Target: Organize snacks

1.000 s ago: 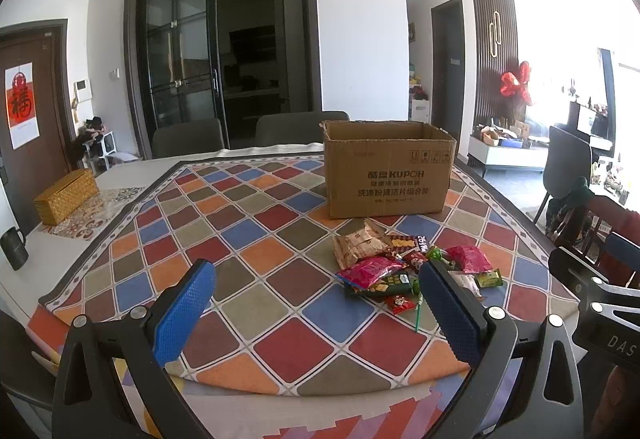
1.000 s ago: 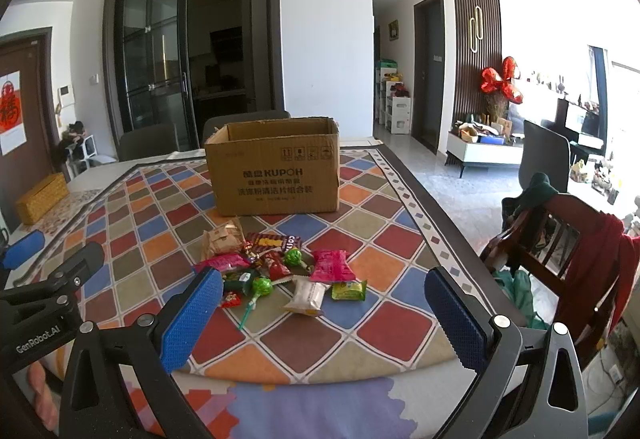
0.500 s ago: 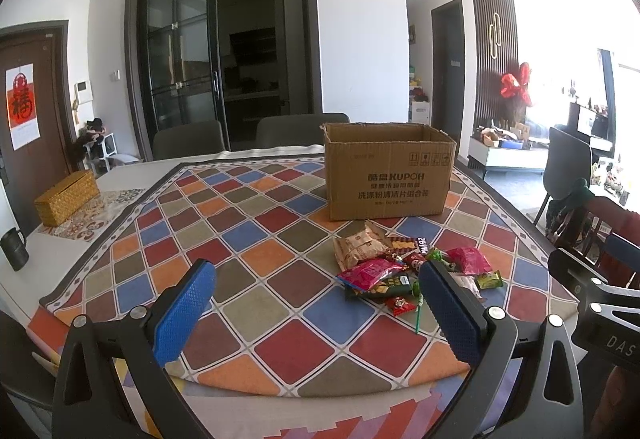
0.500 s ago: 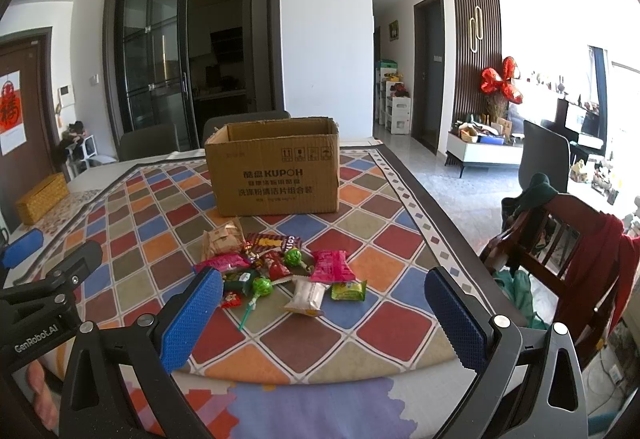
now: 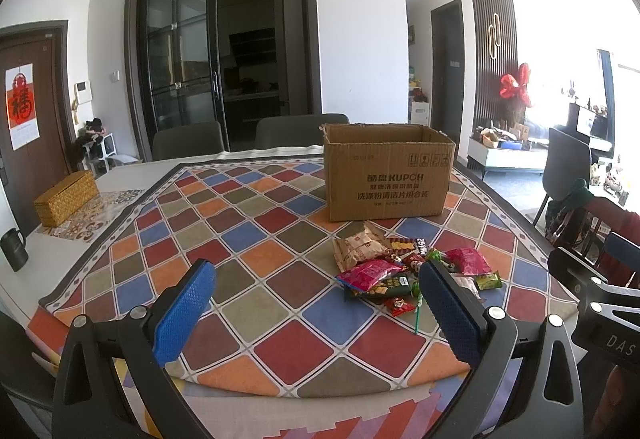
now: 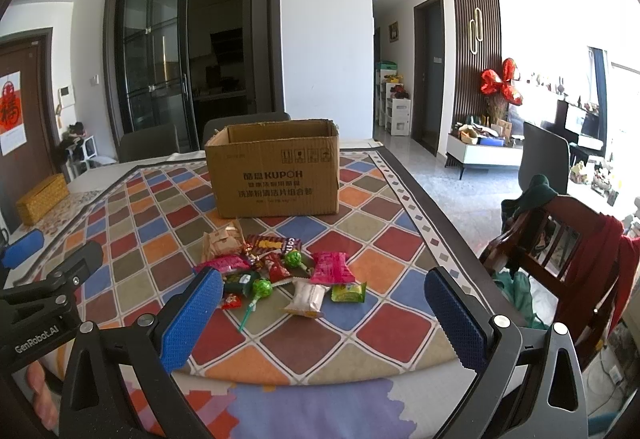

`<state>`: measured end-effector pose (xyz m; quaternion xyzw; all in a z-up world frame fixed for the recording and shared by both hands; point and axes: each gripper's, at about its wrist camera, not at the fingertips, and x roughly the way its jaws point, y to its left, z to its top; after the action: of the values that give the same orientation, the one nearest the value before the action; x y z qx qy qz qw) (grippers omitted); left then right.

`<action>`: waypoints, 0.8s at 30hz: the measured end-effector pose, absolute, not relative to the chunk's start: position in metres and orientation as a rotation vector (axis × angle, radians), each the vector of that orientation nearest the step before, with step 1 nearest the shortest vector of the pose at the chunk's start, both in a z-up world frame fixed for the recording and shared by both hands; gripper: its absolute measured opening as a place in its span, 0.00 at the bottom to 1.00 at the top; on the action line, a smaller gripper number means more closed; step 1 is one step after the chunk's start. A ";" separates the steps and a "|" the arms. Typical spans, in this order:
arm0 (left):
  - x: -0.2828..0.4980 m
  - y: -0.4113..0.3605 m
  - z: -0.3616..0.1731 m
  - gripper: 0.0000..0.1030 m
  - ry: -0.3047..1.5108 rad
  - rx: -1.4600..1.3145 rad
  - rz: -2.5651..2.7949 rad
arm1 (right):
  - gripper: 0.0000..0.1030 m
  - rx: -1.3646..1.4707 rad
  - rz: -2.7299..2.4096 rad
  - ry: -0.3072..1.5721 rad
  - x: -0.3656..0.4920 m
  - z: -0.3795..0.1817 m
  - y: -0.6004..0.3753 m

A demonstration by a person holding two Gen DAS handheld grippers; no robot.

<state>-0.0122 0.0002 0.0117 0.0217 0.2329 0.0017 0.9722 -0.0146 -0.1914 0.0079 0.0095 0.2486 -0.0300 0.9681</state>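
Note:
A pile of snack packets lies on the chequered tablecloth, in front of an open cardboard box. The pile holds pink packets, a tan packet, green lollipops and a white wrapped bar. In the left wrist view the pile lies ahead right and the box stands behind it. My left gripper is open and empty near the table's front edge. My right gripper is open and empty, just short of the pile.
A woven yellow box and a dark mug stand at the table's left. Grey chairs stand behind the table. A wooden chair with red cloth stands to the right.

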 end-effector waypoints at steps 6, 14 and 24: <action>-0.012 0.000 0.012 1.00 0.470 0.043 0.003 | 0.99 0.019 -0.061 0.501 -0.015 0.008 -0.191; -0.012 0.000 0.012 1.00 0.470 0.043 0.003 | 0.99 0.019 -0.060 0.500 -0.015 0.008 -0.191; -0.009 -0.002 0.009 1.00 0.490 0.046 -0.009 | 0.99 0.020 -0.059 0.509 -0.020 0.014 -0.194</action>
<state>-0.0090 -0.0019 0.0087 0.0228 0.2425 -0.0043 0.9699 -0.0198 -0.1942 0.0138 0.0101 0.2517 -0.0290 0.9673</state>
